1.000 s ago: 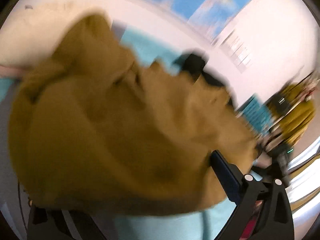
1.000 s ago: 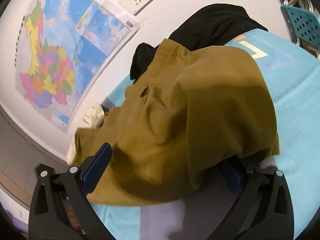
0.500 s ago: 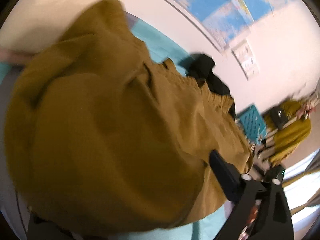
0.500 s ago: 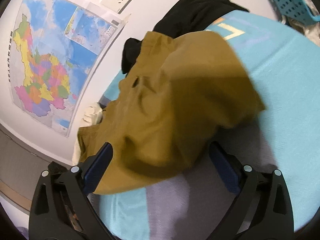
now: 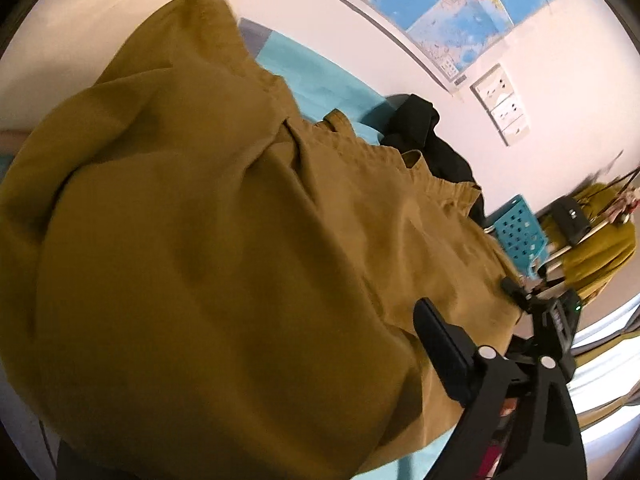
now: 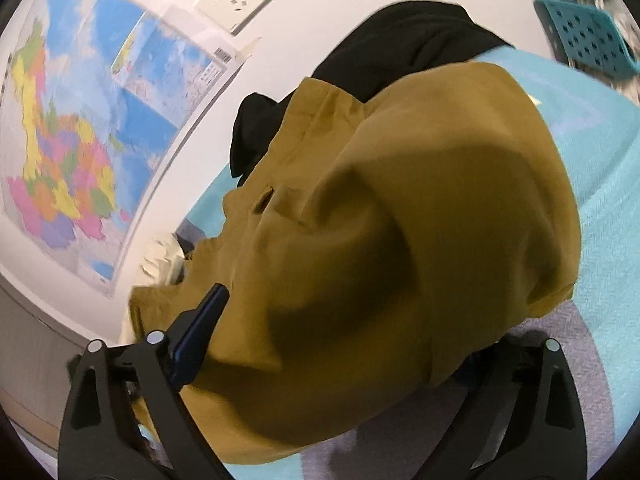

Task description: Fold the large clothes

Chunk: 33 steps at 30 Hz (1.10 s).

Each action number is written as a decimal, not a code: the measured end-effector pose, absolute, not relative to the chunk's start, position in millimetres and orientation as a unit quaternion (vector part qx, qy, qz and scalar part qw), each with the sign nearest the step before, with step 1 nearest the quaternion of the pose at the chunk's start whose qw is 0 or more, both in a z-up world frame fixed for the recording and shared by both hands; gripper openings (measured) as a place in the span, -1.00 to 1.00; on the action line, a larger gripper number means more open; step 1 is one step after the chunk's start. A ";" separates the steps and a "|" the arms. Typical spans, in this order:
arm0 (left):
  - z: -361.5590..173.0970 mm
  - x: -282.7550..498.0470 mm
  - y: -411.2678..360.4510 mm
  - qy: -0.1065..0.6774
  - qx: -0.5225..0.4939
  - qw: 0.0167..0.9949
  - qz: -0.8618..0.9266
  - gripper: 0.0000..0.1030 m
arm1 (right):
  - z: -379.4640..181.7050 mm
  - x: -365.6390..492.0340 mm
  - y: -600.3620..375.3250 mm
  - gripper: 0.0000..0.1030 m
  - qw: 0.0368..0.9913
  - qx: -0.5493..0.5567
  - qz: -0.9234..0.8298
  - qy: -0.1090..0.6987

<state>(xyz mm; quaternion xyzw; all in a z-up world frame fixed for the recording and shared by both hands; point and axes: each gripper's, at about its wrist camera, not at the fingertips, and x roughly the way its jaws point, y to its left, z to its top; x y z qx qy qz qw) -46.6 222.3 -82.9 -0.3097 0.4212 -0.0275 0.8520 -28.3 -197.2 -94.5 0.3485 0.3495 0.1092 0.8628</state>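
Ahead of your tools you have a white wall carrying a colourful map and wall sockets, with a teal perforated basket off to the right.

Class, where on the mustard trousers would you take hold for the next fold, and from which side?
Grip the mustard trousers at the gathered waistband, a firm straight edge beside the black garment. Approach from the open teal side, probably with fingers straddling the band.
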 end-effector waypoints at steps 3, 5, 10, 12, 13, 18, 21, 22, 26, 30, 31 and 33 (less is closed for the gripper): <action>-80.8 -40.0 218.4 0.427 -0.290 0.856 -0.017 0.50 | -99.5 -21.8 -204.6 0.11 0.852 0.360 0.124 0.360; -79.1 -40.9 221.9 0.429 -0.291 0.855 -0.007 0.27 | -97.8 -24.5 -204.3 -0.17 0.848 0.363 0.149 0.357; -63.9 -55.2 231.4 0.413 -0.290 0.863 -0.018 -0.14 | -70.4 -50.9 -193.6 -0.35 0.863 0.322 0.196 0.336; -64.5 -58.8 239.0 0.415 -0.295 0.860 -0.026 -0.06 | -68.8 -53.0 -193.6 -0.14 0.859 0.313 0.198 0.353; -68.1 -57.9 242.6 0.423 -0.300 0.854 -0.028 -0.01 | -70.1 -52.1 -192.3 0.09 0.858 0.306 0.192 0.364; -84.4 -49.8 251.8 0.447 -0.321 0.834 -0.053 0.37 | -91.4 -39.0 -189.6 0.59 0.849 0.303 0.177 0.395; -82.8 -43.9 245.4 0.446 -0.308 0.838 -0.058 0.59 | -89.1 -30.7 -179.7 0.80 0.858 0.288 0.178 0.386; -81.8 -39.7 241.7 0.447 -0.302 0.840 -0.057 0.64 | -89.1 -26.4 -176.0 0.83 0.860 0.283 0.179 0.385; -79.2 -27.6 233.0 0.446 -0.290 0.845 -0.049 0.61 | -93.0 -11.0 -169.7 0.30 0.854 0.280 0.196 0.393; -70.1 -31.3 236.1 0.445 -0.271 0.853 -0.028 -0.13 | -100.3 -13.7 -177.5 -0.25 0.842 0.297 0.214 0.396; -66.8 -34.1 236.9 0.442 -0.270 0.855 -0.030 -0.14 | -99.7 -16.5 -177.9 -0.26 0.842 0.294 0.217 0.395; -61.7 -38.0 233.3 0.439 -0.248 0.863 -0.031 -0.12 | -99.6 -19.1 -178.0 -0.27 0.843 0.290 0.220 0.396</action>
